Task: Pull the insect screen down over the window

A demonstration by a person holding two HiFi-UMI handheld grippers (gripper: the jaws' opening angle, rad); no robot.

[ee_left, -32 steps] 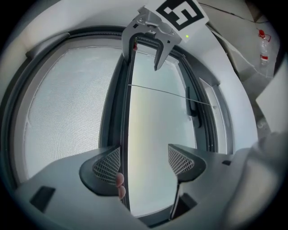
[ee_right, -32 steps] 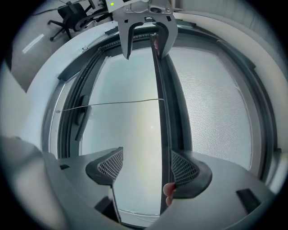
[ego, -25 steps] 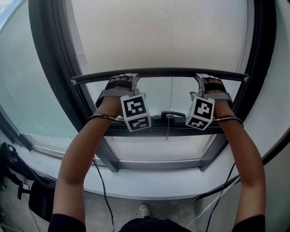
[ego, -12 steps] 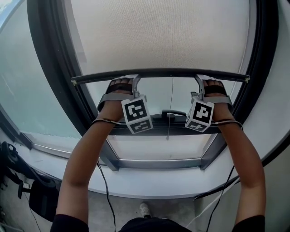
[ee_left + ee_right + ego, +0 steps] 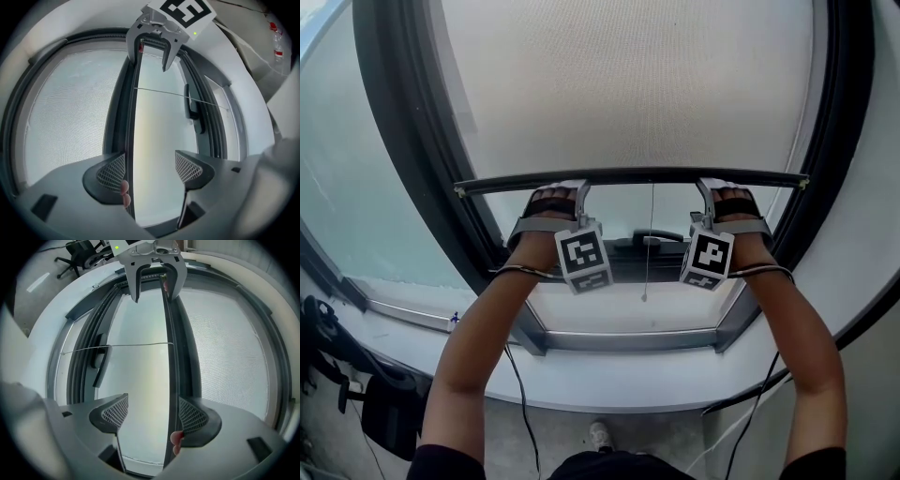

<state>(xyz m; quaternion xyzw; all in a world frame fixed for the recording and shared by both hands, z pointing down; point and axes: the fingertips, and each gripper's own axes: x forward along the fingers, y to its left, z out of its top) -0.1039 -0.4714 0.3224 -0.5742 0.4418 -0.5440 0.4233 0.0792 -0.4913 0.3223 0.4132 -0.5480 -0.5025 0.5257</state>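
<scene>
The mesh insect screen (image 5: 628,84) covers the upper window, and its dark bottom bar (image 5: 628,176) runs across at mid height. My left gripper (image 5: 555,192) and right gripper (image 5: 727,192) sit hooked over that bar from above, near its two ends. In the left gripper view the left gripper (image 5: 152,171) stands open with the bar (image 5: 131,117) against its left pad. In the right gripper view the right gripper (image 5: 152,416) stands open too, the bar (image 5: 169,348) lying along its right pad. A thin pull cord (image 5: 649,244) hangs from the bar's middle.
A dark window handle (image 5: 649,241) sits on the frame just below the bar, between my arms. The white sill (image 5: 609,380) curves under the window. An office chair (image 5: 384,412) stands at lower left, and cables hang from both wrists.
The bottom bar has come down a little over the glass, and both grippers have moved down with it. The screen covers more of the window.
</scene>
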